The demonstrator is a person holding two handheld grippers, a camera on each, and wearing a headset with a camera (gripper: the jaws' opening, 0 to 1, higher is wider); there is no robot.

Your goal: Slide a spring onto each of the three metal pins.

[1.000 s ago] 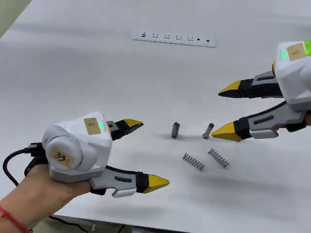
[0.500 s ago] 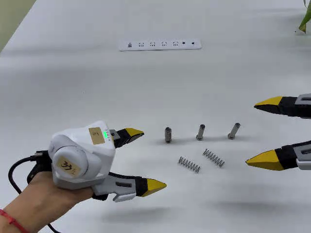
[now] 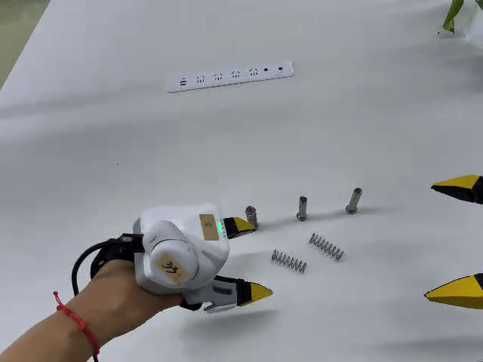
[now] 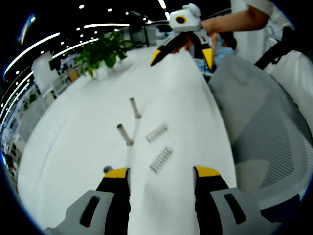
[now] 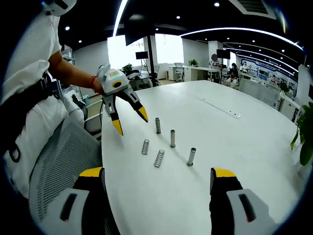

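Observation:
Three metal pins stand in a row on the white table. The left pin (image 3: 251,216) (image 5: 158,126) carries a spring. The middle pin (image 3: 302,207) (image 4: 124,134) and the right pin (image 3: 352,200) (image 4: 133,107) are bare. Two loose springs lie in front of them, one (image 3: 289,261) (image 4: 161,159) nearer my left gripper and one (image 3: 326,246) (image 4: 156,132) further right. My left gripper (image 3: 251,258) (image 4: 161,178) is open and empty, its upper fingertip close beside the sprung pin. My right gripper (image 3: 456,237) (image 5: 156,181) is open and empty at the right edge, well away from the pins.
A white power strip (image 3: 230,75) (image 5: 220,108) lies at the back of the table. Green plant leaves (image 3: 453,13) (image 4: 105,51) stand at the far right corner. A mesh chair (image 4: 264,122) sits just off the table's near edge (image 3: 317,354).
The right gripper has drawn away from the pins to the right. The left gripper has moved right, up to the sprung pin. The head camera has shifted too.

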